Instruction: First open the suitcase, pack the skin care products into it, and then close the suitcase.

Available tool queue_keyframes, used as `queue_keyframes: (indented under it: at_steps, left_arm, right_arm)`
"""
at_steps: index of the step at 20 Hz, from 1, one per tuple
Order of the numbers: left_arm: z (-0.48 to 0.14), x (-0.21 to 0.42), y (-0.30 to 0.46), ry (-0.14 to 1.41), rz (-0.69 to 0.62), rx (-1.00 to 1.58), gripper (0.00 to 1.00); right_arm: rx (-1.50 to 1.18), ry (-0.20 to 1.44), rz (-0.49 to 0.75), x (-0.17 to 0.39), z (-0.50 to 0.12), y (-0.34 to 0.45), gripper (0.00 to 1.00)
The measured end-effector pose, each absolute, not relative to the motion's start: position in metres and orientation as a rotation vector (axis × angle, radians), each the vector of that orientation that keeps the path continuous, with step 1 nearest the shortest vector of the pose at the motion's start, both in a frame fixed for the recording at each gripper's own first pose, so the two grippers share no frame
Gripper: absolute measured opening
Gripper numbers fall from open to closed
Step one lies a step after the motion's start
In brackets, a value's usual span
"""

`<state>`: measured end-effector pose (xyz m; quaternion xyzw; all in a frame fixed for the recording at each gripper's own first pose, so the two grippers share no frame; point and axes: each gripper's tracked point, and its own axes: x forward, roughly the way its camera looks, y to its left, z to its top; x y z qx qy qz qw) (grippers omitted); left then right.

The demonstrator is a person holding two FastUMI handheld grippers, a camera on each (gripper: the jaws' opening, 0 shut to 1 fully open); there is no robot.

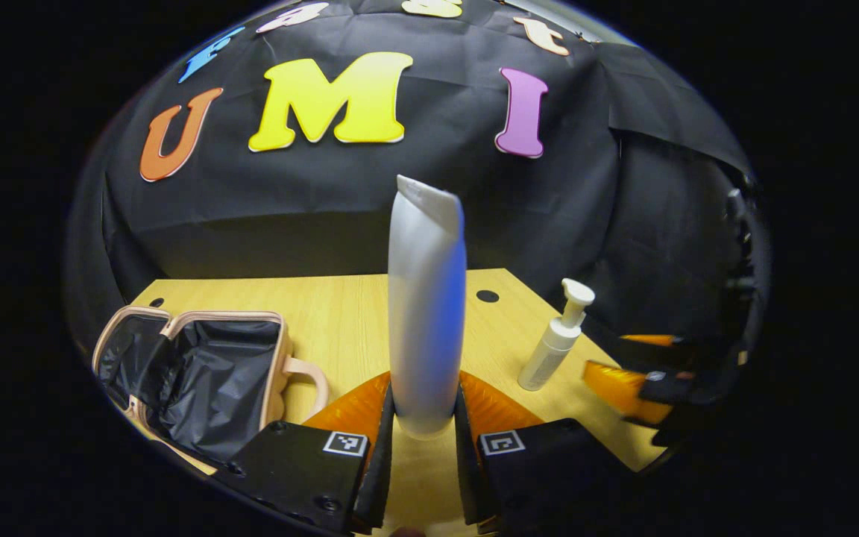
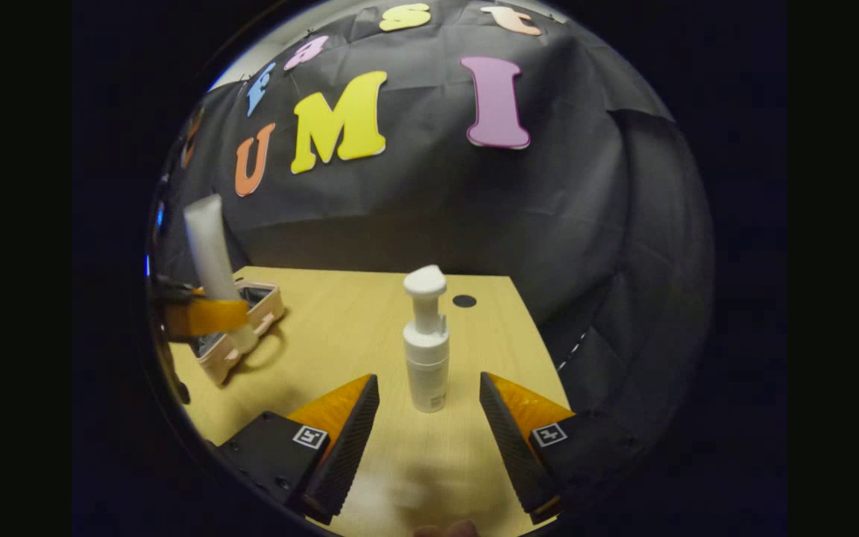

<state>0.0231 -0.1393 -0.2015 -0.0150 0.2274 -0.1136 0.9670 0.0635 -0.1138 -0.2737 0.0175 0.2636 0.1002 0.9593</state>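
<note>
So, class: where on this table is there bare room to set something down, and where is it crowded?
Bare wood lies between the open suitcase and the pump bottle, back to the dark hole. Crowded: around the left gripper holding the tube, beside the suitcase.

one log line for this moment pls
suitcase: open, on table | left gripper: shut on tube, upright | right gripper: open, facing pump bottle | packed: none visible

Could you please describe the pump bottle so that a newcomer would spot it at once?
On the light wooden table, right of the open pink suitcase, a small white pump bottle stands upright. Unlike the tall white tube, it has a pump nozzle.
</note>
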Motion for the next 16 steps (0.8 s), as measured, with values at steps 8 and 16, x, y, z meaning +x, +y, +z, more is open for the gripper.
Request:
queue_keyframes:
  at_steps: [8, 16]
  left_arm:
    - [-0.156, -0.010, -0.092, 0.444, -0.147, -0.074, 0.40]
    - [-0.148, -0.028, -0.002, 0.484, 0.018, -0.108, 0.40]
  right_arm:
    - [0.066, 0.618, 0.195, 0.109, -0.327, -0.097, 0.81]
    - [0.051, 0.658, 0.148, 0.128, -0.345, -0.096, 0.51]
